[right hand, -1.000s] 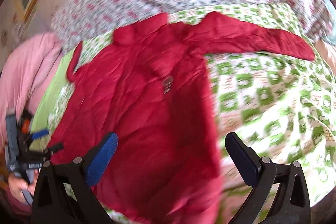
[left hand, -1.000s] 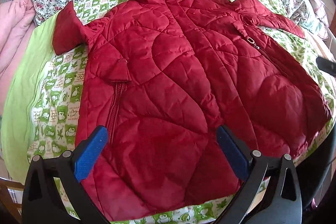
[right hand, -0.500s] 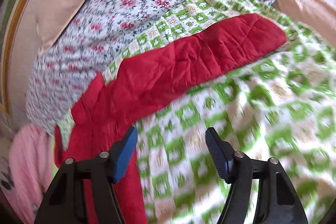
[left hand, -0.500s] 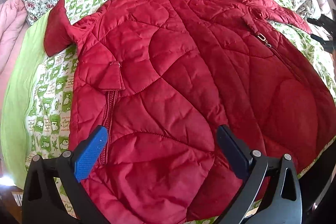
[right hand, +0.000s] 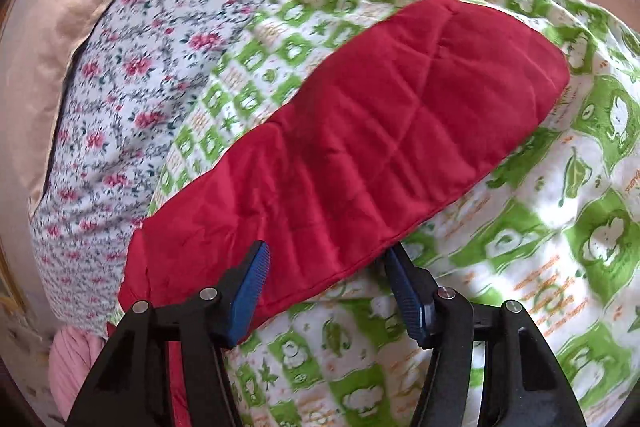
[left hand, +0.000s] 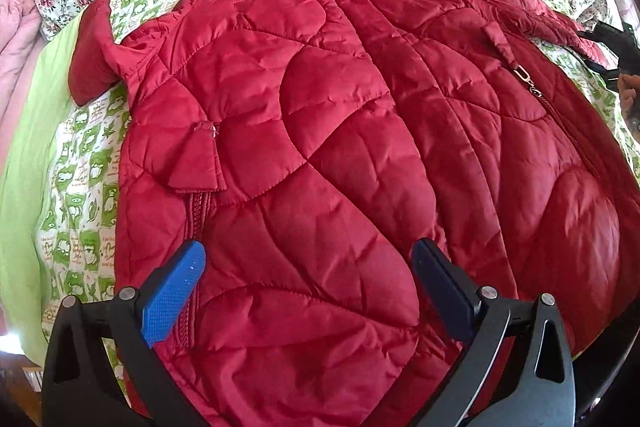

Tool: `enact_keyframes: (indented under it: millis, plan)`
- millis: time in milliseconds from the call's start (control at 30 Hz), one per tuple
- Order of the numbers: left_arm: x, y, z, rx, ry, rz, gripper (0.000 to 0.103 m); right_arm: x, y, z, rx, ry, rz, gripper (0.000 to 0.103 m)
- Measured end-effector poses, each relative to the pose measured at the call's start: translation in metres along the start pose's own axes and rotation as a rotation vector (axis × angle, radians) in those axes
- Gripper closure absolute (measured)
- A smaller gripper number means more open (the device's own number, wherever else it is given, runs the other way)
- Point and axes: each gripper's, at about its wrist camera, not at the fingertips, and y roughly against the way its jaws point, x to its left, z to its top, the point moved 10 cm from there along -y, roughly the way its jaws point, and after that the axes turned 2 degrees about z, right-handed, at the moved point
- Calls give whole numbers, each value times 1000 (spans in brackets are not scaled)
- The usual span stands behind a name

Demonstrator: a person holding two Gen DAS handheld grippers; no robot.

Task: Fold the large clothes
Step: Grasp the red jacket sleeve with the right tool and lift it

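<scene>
a: where was the red quilted jacket point(left hand: 340, 147)?

b: spread front-up on the green-patterned blanket point(left hand: 76, 187), collar at the far end, one sleeve point(right hand: 360, 155) stretched out to the right. floral bedding point(right hand: 132, 67) lay beyond it.

a: and the left gripper point(left hand: 308, 287)?

b: above the near hem, fingers wide apart, holding nothing.

a: the right gripper point(right hand: 324, 291)?

b: fingers apart, straddling the sleeve's near edge, not clamped.
</scene>
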Motion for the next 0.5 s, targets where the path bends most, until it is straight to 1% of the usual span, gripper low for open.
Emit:
enact_keyframes:
  millis: [100, 167, 200, 267, 300, 333, 367, 433, 500]
  plan:
    - [-1, -7, 3, 13, 4, -4, 0, -6, 1, 12, -47, 20, -11, 42]
    - [-3, -9, 6, 14, -1, -7, 0, -6, -2, 20, -65, 23, -6, 44]
    - [-4, -10, 7, 13, -3, -8, 0, -6, -4, 25, -75, 27, -10, 46]
    - [-5, -12, 8, 14, -7, -9, 0, -5, -10, 32, -84, 39, -24, 59]
    - [-6, -13, 9, 14, -7, -11, 0, -3, -12, 34, -84, 47, -27, 74]
    - [-5, -14, 10, 15, -6, -12, 0, 1, -15, 35, -82, 60, -28, 84]
    - [-5, -15, 10, 15, -3, -14, 0, 6, -15, 36, -90, 80, -32, 85]
    - [-3, -17, 11, 18, 4, -18, 0, 21, -11, 36, -119, 142, -36, 90]
    - [-2, -19, 12, 17, 10, -26, 0, 37, -7, 33, -132, 188, -23, 92]
